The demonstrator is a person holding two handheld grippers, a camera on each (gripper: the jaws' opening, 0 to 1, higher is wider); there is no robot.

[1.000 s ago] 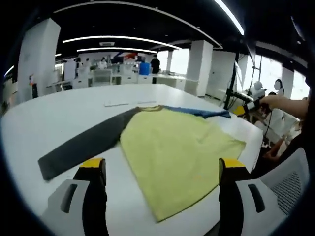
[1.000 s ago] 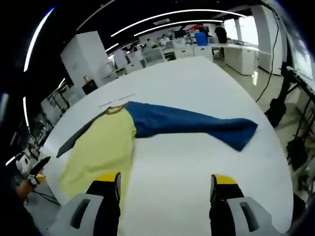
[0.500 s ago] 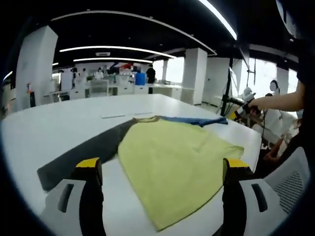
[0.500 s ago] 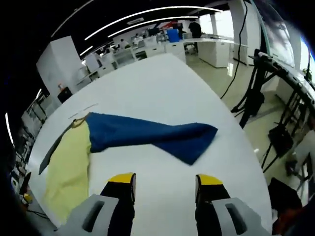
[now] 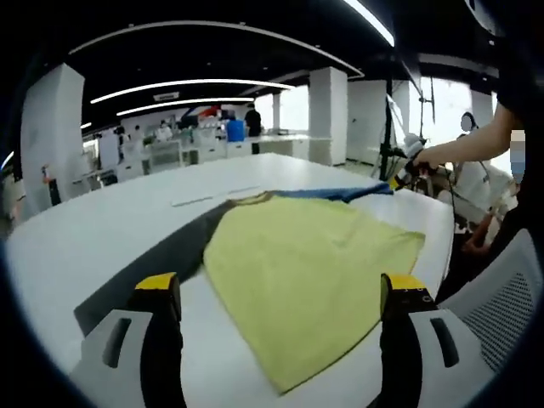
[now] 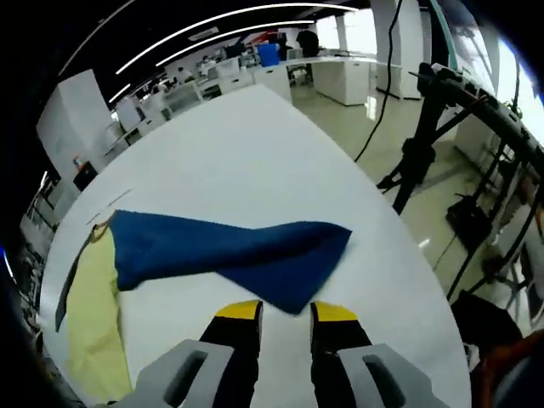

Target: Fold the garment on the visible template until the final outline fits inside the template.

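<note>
Garment [image 5: 306, 280] lies flat on the white table [image 5: 85, 212]: yellow body straight ahead of my left gripper [image 5: 276, 293], grey sleeve [image 5: 157, 259] running off past the left jaw, blue sleeve [image 6: 229, 251] stretched the other way. No template outline that I can pick out on the table from either view.

Left jaws stand wide apart, holding nothing, with the yellow hem between and beyond them. My right gripper [image 6: 285, 313] sits at the blue sleeve's cuff; its jaws are drawn close together, tips just at the cuff's near corner. Whether cloth is pinched between them I cannot tell.

Handling, my judgement: light knit, soft and limp, no stiffness to carry a fold. It will drape and drag, and a single-point lift will let the rest sag and wrinkle. Table looks smooth, so the fabric should slide readily.

Best hold for the blue sleeve is the cuff edge, pinched through both layers, then carried across onto the yellow body. For the grey sleeve, likewise the far cuff.
</note>
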